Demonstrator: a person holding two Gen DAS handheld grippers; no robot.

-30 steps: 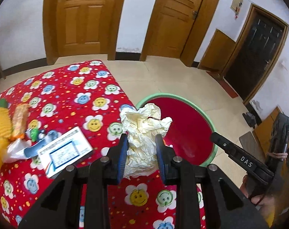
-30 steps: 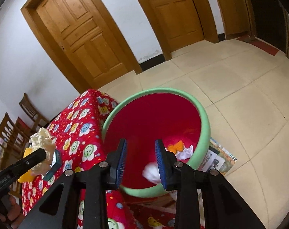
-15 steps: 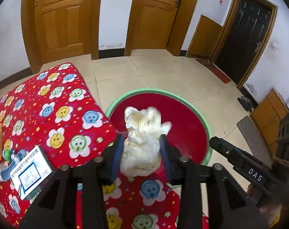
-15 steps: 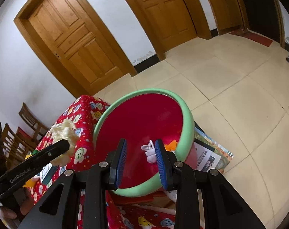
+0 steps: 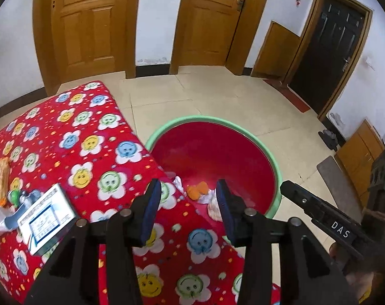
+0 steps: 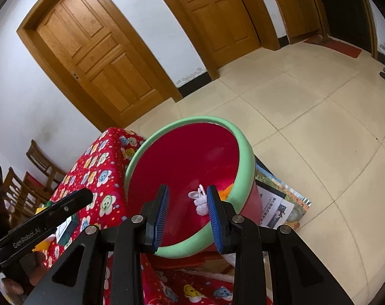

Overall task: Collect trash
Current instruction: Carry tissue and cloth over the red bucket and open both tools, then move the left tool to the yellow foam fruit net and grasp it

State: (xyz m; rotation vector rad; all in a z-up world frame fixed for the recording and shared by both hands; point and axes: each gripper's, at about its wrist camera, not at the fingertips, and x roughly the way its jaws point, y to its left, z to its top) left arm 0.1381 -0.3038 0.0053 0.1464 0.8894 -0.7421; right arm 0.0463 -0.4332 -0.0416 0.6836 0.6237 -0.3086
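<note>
Sitting beside both grippers' empty, parted jaws, red basin (image 5: 243,127) holds crumpled trash (image 5: 212,204).

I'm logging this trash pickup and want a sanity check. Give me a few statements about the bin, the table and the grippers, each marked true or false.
1. The red bin has a green rim. True.
2. The bin is empty. False: orange scrap and white paper lie inside.
3. The left gripper grips a paper wad. False: its fingers are opening, with nothing between them.
4. A printed card lies on the flowered tablecloth. True.
</note>
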